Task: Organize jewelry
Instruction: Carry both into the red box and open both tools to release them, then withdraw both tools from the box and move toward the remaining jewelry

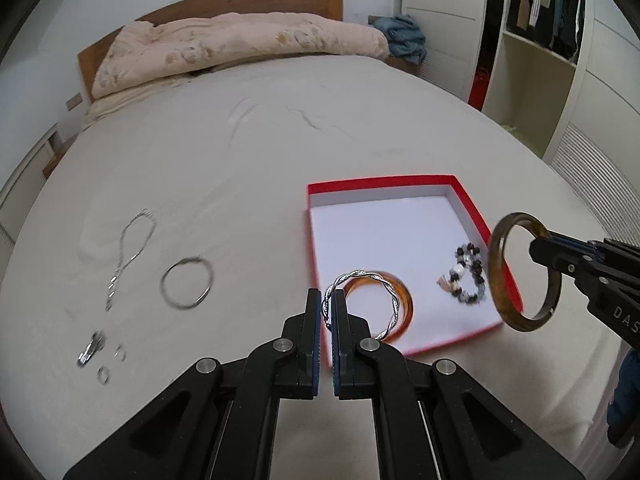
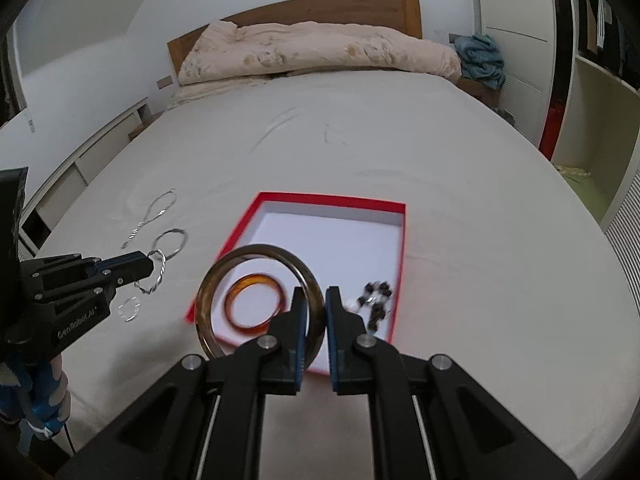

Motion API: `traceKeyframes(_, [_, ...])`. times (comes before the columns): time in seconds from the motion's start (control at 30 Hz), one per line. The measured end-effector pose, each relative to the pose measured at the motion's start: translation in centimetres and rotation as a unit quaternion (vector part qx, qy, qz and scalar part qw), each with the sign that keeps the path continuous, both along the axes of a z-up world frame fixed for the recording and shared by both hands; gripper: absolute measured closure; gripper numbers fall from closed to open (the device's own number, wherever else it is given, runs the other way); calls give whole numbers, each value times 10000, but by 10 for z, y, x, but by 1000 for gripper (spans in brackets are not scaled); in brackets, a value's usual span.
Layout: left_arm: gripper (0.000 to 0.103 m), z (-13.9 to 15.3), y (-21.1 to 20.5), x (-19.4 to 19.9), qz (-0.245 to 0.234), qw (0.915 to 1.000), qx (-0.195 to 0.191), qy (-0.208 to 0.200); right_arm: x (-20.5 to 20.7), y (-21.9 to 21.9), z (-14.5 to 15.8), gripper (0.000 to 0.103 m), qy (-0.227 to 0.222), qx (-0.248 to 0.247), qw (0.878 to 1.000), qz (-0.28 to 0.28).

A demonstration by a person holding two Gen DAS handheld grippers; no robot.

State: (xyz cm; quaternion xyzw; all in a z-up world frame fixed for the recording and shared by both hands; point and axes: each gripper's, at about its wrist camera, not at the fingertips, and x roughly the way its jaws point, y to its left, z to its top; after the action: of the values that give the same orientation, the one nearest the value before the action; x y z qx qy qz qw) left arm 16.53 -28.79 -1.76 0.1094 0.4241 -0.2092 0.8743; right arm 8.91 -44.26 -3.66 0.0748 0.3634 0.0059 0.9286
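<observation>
A red box (image 1: 472,208) with a white floor lies on the bed; it also shows in the right wrist view (image 2: 402,240). In it lie an amber bangle (image 1: 406,300) (image 2: 256,326) and a dark beaded bracelet (image 1: 468,276) (image 2: 376,300). My left gripper (image 1: 327,308) (image 2: 154,268) is shut on a twisted silver bangle (image 1: 390,300) (image 2: 160,276), held above the box's near left edge. My right gripper (image 2: 316,308) (image 1: 536,246) is shut on a dark brown bangle (image 1: 500,280) (image 2: 256,252), held above the box's right side.
On the sheet left of the box lie a thin silver bangle (image 1: 186,282) (image 2: 176,240), a silver chain (image 1: 128,252) (image 2: 152,216), small rings (image 1: 104,374) (image 2: 130,308) and a silver clip (image 1: 90,352). A rumpled duvet (image 1: 232,44) lies by the headboard. A wardrobe (image 1: 560,60) stands at right.
</observation>
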Motion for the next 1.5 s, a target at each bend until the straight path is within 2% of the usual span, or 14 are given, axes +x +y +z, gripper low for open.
traceKeyframes(0.3, [99,-37,-55,56,-232,9995,167,136,76,-27,-32,95,199,-89,9997,-66])
traceKeyframes(0.47, [99,-61,-68,79,-199,9991,259,272,110,-37,-56,95,458,-206,9987,-74])
traceKeyframes(0.83, [99,-95,-75,88,-256,9976,333,556,133,-35,-83,94,889,-610,9940,199])
traceKeyframes(1.2, [97,-94,-68,91,-83,9971,289,698,133,-27,-82,93,1000,-937,9902,275])
traceKeyframes(1.37, [87,-84,-67,88,-132,9975,222,650,126,-31,-69,89,932,-881,9916,138])
traceKeyframes(1.5, [79,-61,-64,75,-180,9986,137,472,107,-30,-49,83,789,-877,9930,-3])
